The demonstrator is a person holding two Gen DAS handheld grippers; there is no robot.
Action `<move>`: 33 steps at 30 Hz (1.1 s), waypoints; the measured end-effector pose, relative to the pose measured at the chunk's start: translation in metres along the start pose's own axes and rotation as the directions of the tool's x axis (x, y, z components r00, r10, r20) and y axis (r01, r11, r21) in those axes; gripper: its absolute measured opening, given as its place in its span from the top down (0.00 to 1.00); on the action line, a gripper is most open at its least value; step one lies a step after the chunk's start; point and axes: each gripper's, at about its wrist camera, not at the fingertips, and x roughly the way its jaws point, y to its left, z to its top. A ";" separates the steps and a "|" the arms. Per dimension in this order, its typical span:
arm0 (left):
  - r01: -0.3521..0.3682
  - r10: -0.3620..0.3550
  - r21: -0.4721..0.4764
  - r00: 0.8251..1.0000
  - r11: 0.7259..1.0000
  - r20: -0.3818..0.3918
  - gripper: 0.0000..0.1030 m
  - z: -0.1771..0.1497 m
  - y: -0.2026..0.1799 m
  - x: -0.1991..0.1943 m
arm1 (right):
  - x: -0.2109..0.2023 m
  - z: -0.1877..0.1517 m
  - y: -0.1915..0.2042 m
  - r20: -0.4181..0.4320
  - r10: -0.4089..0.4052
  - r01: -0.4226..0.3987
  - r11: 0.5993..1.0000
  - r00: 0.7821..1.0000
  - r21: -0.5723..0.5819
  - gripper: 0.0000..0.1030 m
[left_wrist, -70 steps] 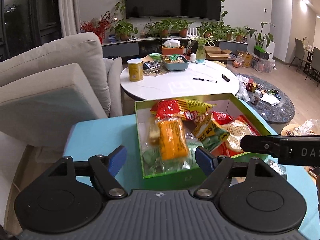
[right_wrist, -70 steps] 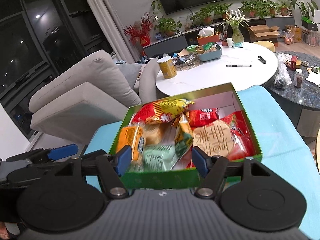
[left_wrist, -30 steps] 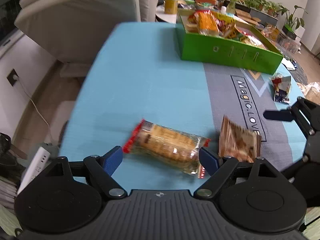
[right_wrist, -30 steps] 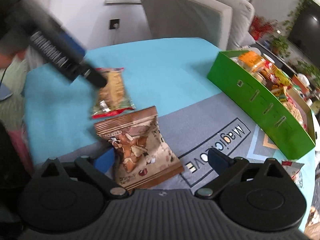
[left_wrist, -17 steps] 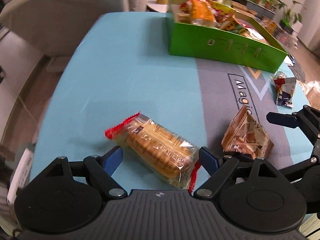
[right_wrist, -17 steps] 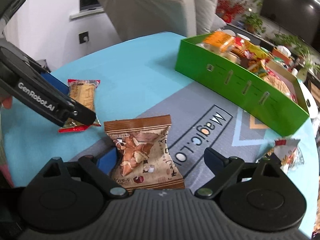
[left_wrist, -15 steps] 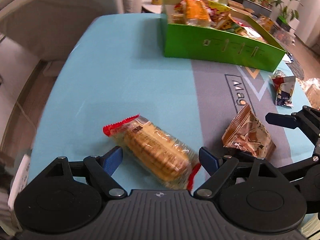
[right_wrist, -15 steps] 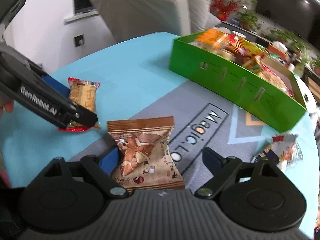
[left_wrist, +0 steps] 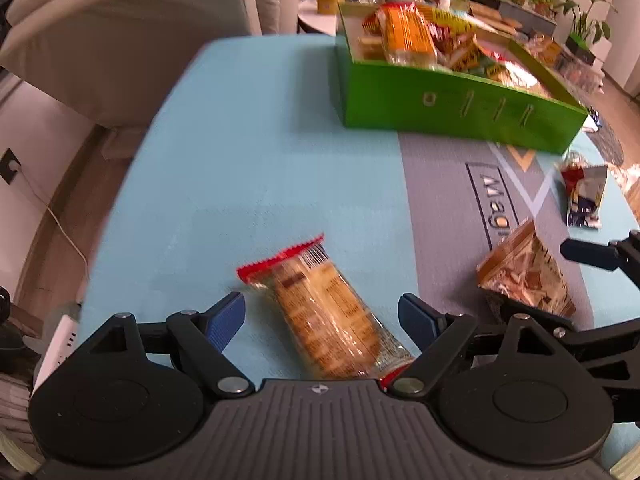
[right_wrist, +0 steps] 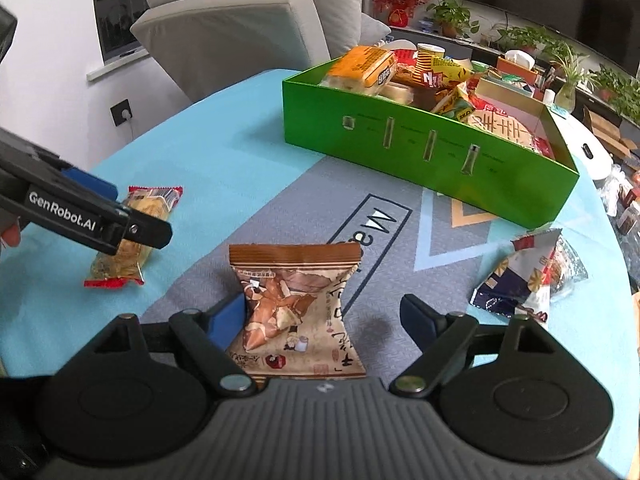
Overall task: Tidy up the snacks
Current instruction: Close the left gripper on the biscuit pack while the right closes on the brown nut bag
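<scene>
both packets lie between open claws: biscuits left, nuts right.

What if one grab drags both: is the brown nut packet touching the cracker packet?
Apart. The right wrist view shows bare mat between the brown nut packet and the cracker packet.

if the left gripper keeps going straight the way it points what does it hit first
Most likely the clear cracker packet with red ends, which lies on the blue tablecloth between the open fingers of the left gripper. Depth is uncertain, but nothing else sits in that line.
</scene>
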 end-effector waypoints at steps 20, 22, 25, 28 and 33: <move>0.007 -0.009 0.092 1.000 0.996 0.030 0.28 -0.006 -0.014 0.010 | 0.003 0.000 -0.001 -0.017 0.007 -0.007 1.000 1.000 -0.008 0.32; 0.017 -0.022 0.102 0.999 0.995 0.044 0.39 -0.006 -0.015 0.010 | 0.004 0.000 -0.001 -0.022 0.006 -0.006 1.000 1.000 -0.005 0.32; 0.037 -0.046 0.133 0.997 0.990 0.068 0.66 -0.006 -0.018 0.006 | 0.005 0.000 -0.002 -0.033 0.011 -0.011 1.000 0.999 0.006 0.33; 0.075 -0.086 0.143 0.994 0.987 0.070 0.67 -0.005 -0.019 0.003 | 0.001 0.004 -0.004 -0.032 0.045 -0.044 0.998 0.998 0.042 0.33; 0.079 -0.103 0.174 0.986 0.982 0.130 0.67 0.006 -0.028 -0.012 | -0.012 0.014 -0.009 0.034 0.029 -0.031 0.997 0.999 0.072 0.33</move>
